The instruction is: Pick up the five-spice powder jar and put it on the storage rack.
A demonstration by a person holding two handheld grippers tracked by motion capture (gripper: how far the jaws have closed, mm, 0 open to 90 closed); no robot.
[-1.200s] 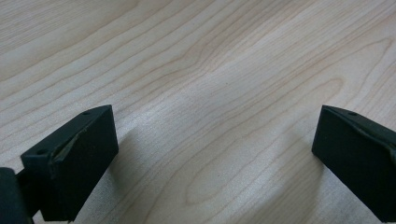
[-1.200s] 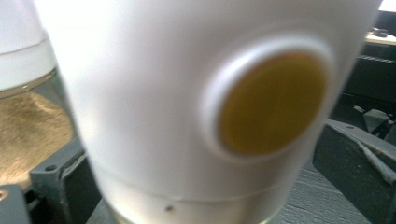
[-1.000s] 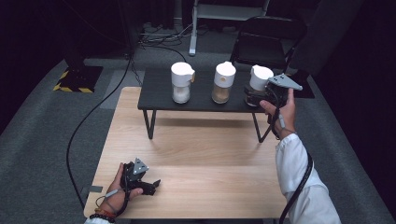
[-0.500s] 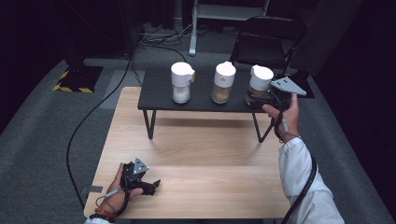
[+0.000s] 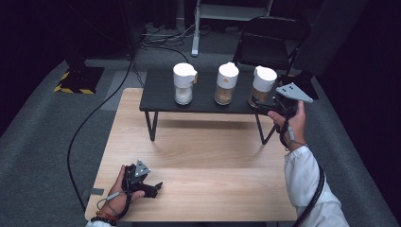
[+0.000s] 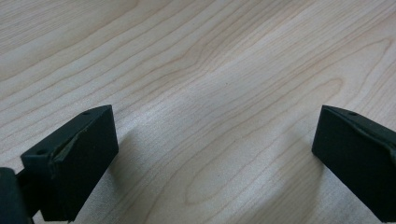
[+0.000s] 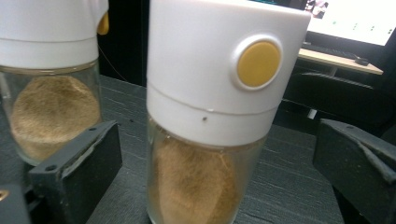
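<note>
Right gripper [image 5: 263, 108] raised at the right end of the low dark bench [image 5: 161, 99], fingers [image 7: 74, 172] spread wide on either side of the rightmost jar [image 5: 261, 86], not closed on it. In the right gripper view: glass body of that jar [image 7: 196, 186] between the two fingers, a gap visible on each side, brown powder inside, white cap with a round yellow button facing the camera. Jar upright on the dark bench, at its right end. Middle jar [image 5: 226, 83] just to its left, also brown-filled and white-capped, seen in the right gripper view beyond the left-hand finger [image 7: 51, 112]. Leftmost jar [image 5: 183, 83] farther left, white contents, well apart from the gripper. Left gripper [image 5: 152, 187] resting low on the light wooden bench [image 5: 208, 156] at its near left corner, held in the left hand [image 5: 124, 196]. Left gripper view: fingers [image 6: 70, 163] wide apart, bare wood grain between them, holding nothing. Black chair [image 5: 272, 42] on the floor beyond the dark bench, far right. Black cable [image 5: 90, 118] across the grey carpet at left.
</note>
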